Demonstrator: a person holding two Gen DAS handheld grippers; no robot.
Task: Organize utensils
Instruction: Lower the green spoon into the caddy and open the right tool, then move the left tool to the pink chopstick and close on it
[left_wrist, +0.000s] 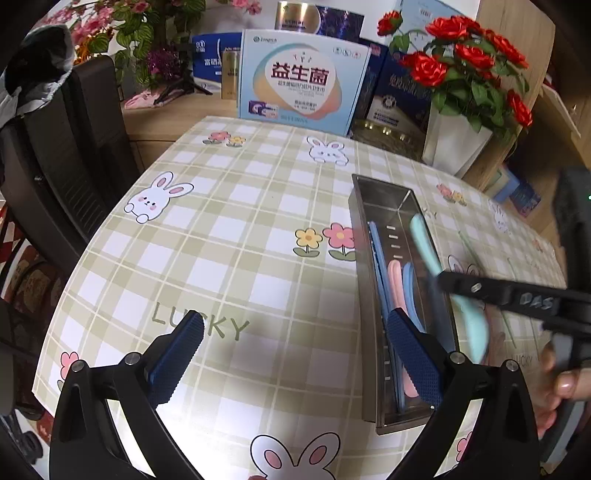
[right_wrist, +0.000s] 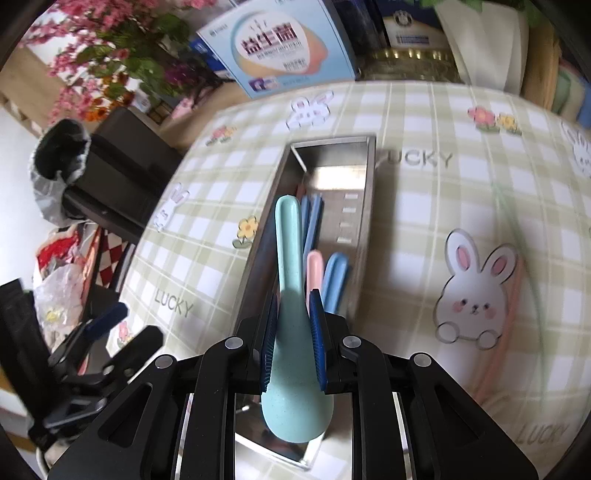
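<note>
A long steel tray (left_wrist: 360, 236) (right_wrist: 369, 192) lies on the checked tablecloth. In it lie a pink spoon (left_wrist: 396, 284) (right_wrist: 314, 269), a blue spoon (left_wrist: 410, 291) (right_wrist: 334, 280) and blue chopsticks (left_wrist: 376, 254) (right_wrist: 312, 218). My right gripper (right_wrist: 293, 328) is shut on a mint-green spoon (right_wrist: 291, 280) and holds it above the tray, handle pointing away. In the left wrist view that spoon (left_wrist: 424, 240) is blurred over the tray's right wall. My left gripper (left_wrist: 295, 347) is open and empty, its right finger over the tray's near end.
Pink chopsticks (right_wrist: 506, 332) and green chopsticks (right_wrist: 517, 229) lie on the cloth right of the tray. Boxes (left_wrist: 303, 77) and a white vase of red roses (left_wrist: 458, 147) stand at the back. A black chair (left_wrist: 62, 155) is at the left.
</note>
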